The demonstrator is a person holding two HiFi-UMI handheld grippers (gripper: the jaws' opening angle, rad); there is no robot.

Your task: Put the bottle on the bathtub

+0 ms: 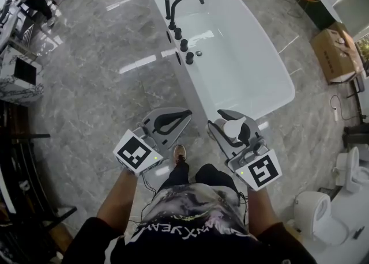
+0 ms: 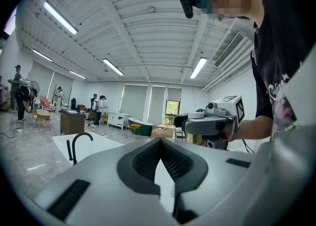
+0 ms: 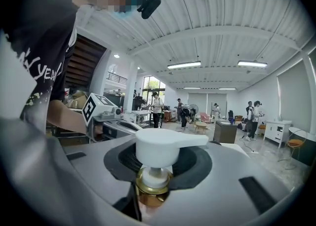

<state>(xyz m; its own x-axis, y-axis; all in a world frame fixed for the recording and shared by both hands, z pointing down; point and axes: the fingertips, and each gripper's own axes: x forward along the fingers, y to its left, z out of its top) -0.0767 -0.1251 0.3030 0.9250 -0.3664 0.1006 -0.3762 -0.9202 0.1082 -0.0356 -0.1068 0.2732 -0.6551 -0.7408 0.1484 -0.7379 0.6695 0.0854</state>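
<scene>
The right gripper (image 1: 230,116) is clenched on the bottle (image 3: 159,155). The pads grip the neck just below the gold collar, and the white pump head sits above the jaws. Judged purpose: a neck grip under the collar keeps the bottle from sliding down and holds it upright for setting down. In the head view the bottle lies right of centre, below the near end of the bathtub (image 1: 248,49) and not yet over its rim.

The left gripper (image 2: 160,141) is closed at the tips with nothing between the pads. It is carried level beside the right one and appears to have no part in the carry.

The flat rim is the likely landing surface. The stretch beside the black faucet (image 1: 181,6) carries fittings, while the near and right edges are bare.

The tub stands free on a grey marble-look floor (image 1: 98,84). A toilet (image 1: 314,214) is at lower right and a cardboard box (image 1: 334,55) at the right edge. The gripper views show a long hall with strip lights and people in the distance
</scene>
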